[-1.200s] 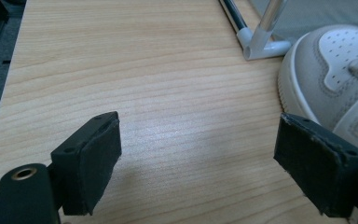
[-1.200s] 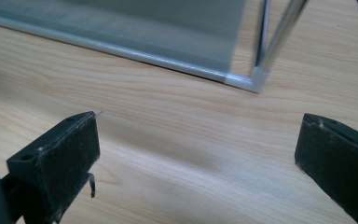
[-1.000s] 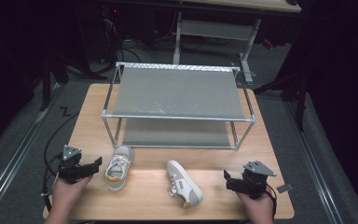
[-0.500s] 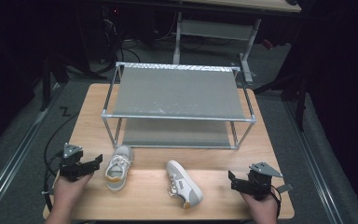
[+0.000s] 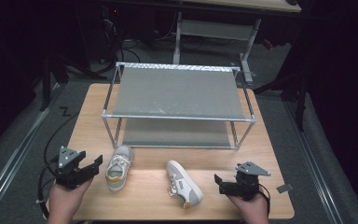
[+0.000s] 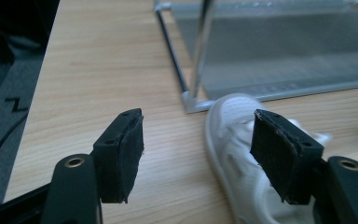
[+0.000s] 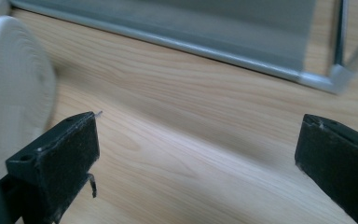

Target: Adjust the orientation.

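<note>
Left gripper (image 5: 94, 164), jaws apart and just been closing, sits just left of the nearer shoe (image 5: 117, 161), its length pointing toward the rack (image 5: 177, 91); right gripper (image 5: 220, 183) open

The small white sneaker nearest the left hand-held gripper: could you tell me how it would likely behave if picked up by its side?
The small white sneaker with tan sole is probably light for its size. Its laced upper looks soft, so it may give under the pads. Lying flat on the wooden table, it seems unlikely to roll, though it might tilt toe-down.
</note>
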{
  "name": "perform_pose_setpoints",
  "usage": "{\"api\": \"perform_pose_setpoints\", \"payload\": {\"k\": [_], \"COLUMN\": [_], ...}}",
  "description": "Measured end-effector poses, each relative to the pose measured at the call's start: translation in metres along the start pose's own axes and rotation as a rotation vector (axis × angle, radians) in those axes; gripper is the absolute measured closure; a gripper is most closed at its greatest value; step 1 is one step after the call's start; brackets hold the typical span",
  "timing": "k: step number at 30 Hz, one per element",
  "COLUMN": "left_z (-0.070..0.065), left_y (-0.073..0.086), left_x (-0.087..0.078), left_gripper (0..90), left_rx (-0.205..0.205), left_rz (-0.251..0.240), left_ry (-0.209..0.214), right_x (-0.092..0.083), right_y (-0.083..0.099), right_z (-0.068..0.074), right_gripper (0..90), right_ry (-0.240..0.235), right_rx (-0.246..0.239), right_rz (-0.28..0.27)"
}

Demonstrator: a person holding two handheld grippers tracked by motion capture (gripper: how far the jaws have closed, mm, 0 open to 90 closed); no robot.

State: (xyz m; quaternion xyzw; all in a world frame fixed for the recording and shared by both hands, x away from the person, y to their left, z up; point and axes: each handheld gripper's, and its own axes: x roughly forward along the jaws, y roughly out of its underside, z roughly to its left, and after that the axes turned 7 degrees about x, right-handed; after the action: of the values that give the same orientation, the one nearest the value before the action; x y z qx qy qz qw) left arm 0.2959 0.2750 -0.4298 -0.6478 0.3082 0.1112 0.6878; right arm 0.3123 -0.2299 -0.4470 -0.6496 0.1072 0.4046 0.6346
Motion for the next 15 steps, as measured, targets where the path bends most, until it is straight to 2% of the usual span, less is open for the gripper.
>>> {"api": "perform_pose_setpoints", "payload": {"k": [1,2,3,4,5,6,7,9,10,12,13,15], "left_z": [-0.006,-0.006,-0.009,-0.011,-0.013,-0.013,-0.012,-0.011,-0.011,-0.011,-0.012,-0.015], "left_y": [0.008,0.008,0.013,0.011,0.011,0.011,0.013,0.015,0.015,0.015,0.015,0.015], "left_x": [-0.001,-0.001,0.005,0.009,0.010,0.010,0.011,0.014,0.014,0.018,0.020,0.021], "left_gripper": [37.0,38.0,38.6,36.8,35.0,35.8,37.5,37.7,38.0,38.7,39.9,40.8], "left_rx": [0.003,0.003,0.017,0.037,0.066,0.066,0.077,0.059,0.059,0.061,0.075,0.097], "left_rz": [-0.038,-0.038,-0.010,0.011,0.010,0.010,0.011,0.024,0.024,0.033,0.041,0.049], "left_ry": [0.006,0.006,0.043,0.059,0.050,0.050,0.052,0.069,0.069,0.077,0.087,0.093], "right_x": [0.000,0.000,0.000,0.000,0.000,0.000,-0.002,-0.004,-0.004,-0.006,-0.008,-0.009], "right_y": [-0.001,-0.001,-0.001,-0.002,-0.002,-0.002,-0.002,-0.002,-0.002,0.000,0.002,0.004], "right_z": [0.007,0.007,0.019,0.024,0.031,0.031,0.047,0.060,0.060,0.075,0.086,0.094], "right_gripper": [0.2,0.2,0.5,0.5,0.6,0.6,1.5,3.7,3.7,9.0,15.3,20.4], "right_ry": [-0.018,-0.018,-0.050,-0.060,-0.078,-0.078,-0.109,-0.133,-0.133,-0.151,-0.167,-0.179], "right_rx": [-0.010,-0.010,-0.033,-0.039,-0.051,-0.051,-0.082,-0.106,-0.106,-0.138,-0.158,-0.177], "right_rz": [-0.005,-0.005,-0.004,-0.003,-0.005,-0.005,-0.009,-0.019,-0.019,-0.038,-0.054,-0.061]}}
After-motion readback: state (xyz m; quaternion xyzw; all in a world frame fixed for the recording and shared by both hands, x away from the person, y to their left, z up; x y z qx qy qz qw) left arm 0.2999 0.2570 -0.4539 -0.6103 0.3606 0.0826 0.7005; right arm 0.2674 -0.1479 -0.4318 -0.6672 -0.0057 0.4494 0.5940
